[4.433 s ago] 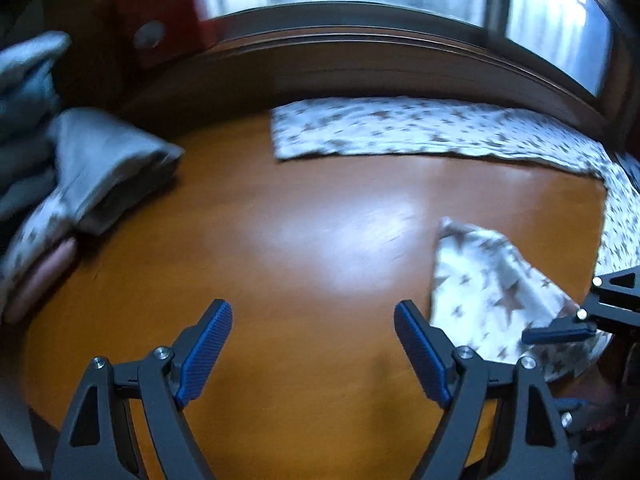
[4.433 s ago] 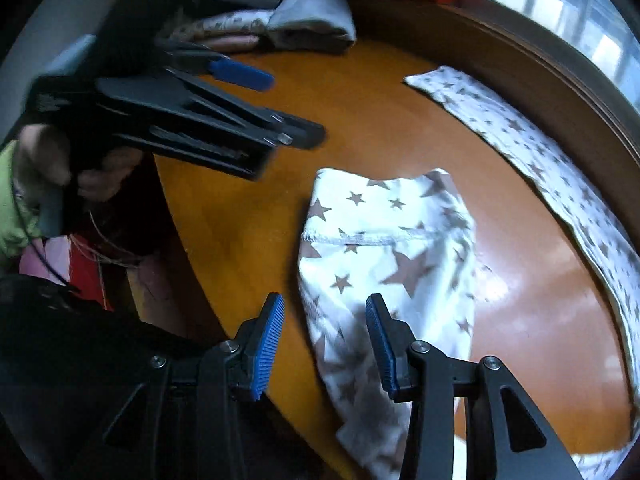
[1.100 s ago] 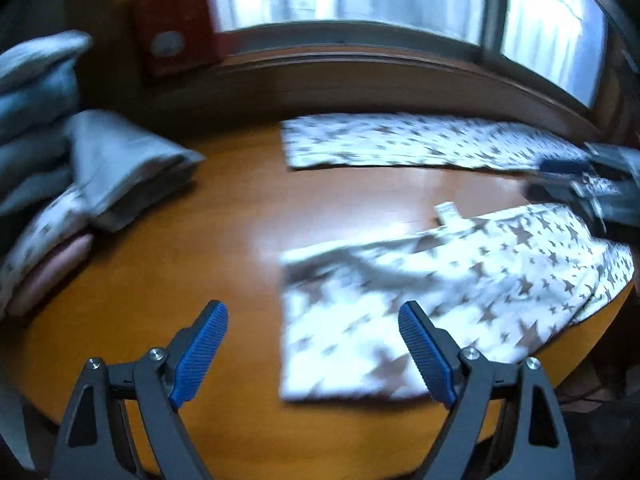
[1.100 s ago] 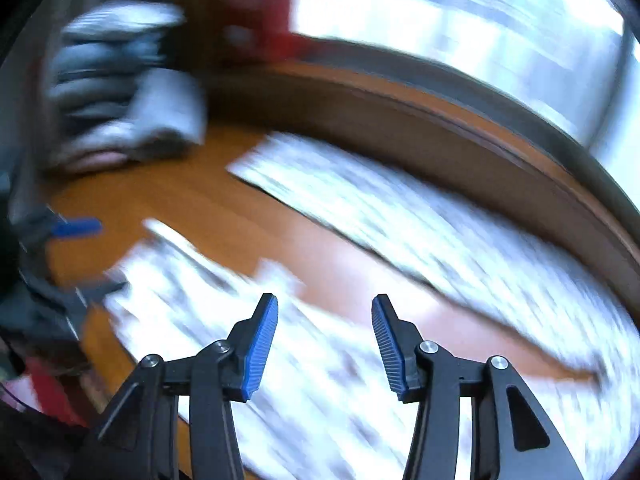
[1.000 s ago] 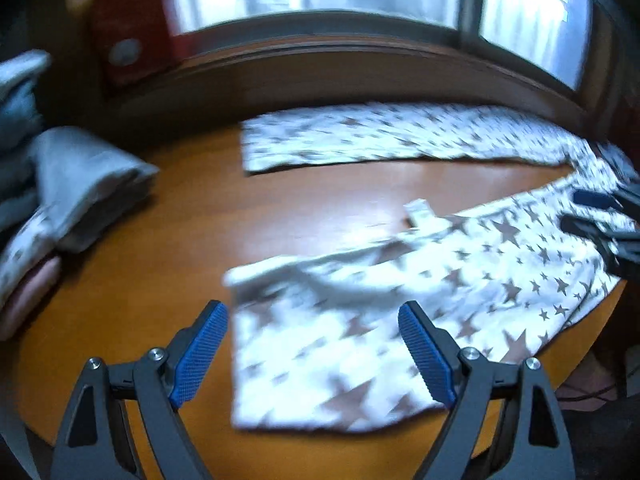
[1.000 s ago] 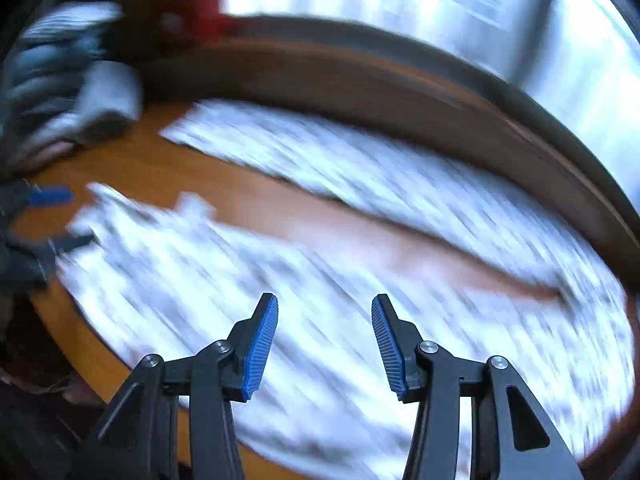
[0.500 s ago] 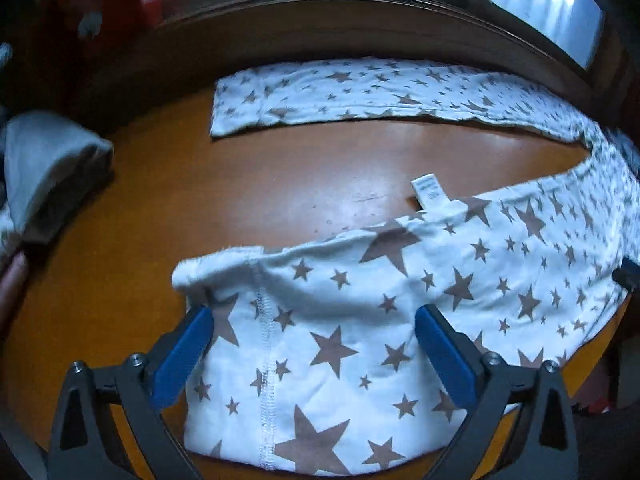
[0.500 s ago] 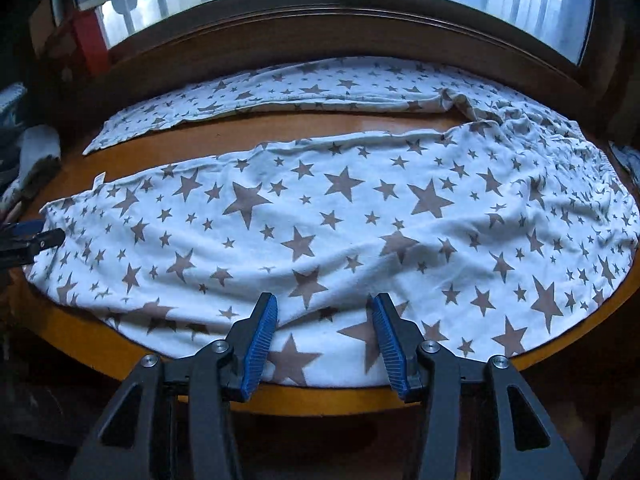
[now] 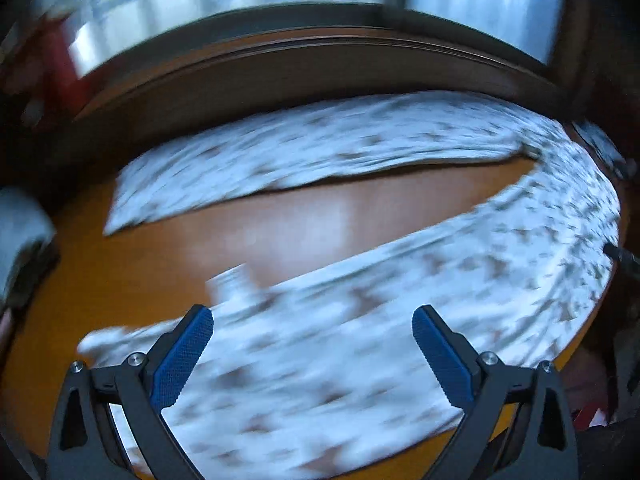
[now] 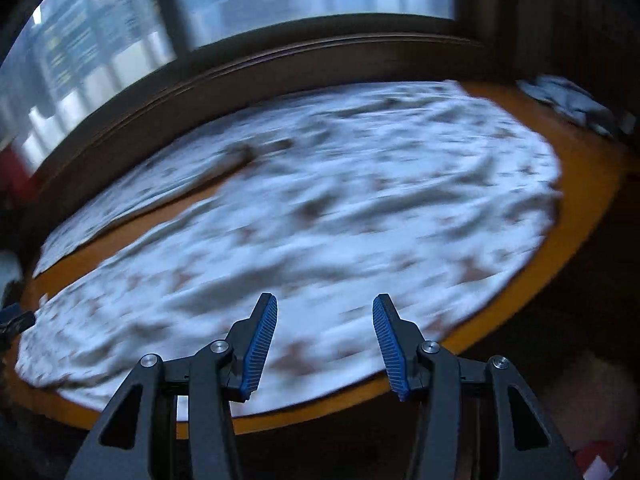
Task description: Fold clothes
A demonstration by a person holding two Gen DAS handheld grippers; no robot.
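Cloth (image 9: 360,360) with a star print lies spread flat on the table (image 9: 280,224), blurred in both views. Left gripper (image 9: 312,344) is wide apart at the fingers, holding nothing, with the cloth's near left part straight ahead and beneath the blue pads (image 9: 182,354); a small white tag (image 9: 232,280) sits just beyond the left pad. Further ahead a second strip of the cloth runs along the window sill (image 9: 280,68), bare wood between the two. Right gripper (image 10: 324,336) is also parted and empty, over the cloth's near edge, fabric stretching ahead and to both sides. A crumpled pale item (image 10: 568,100) lies far ahead to its right.
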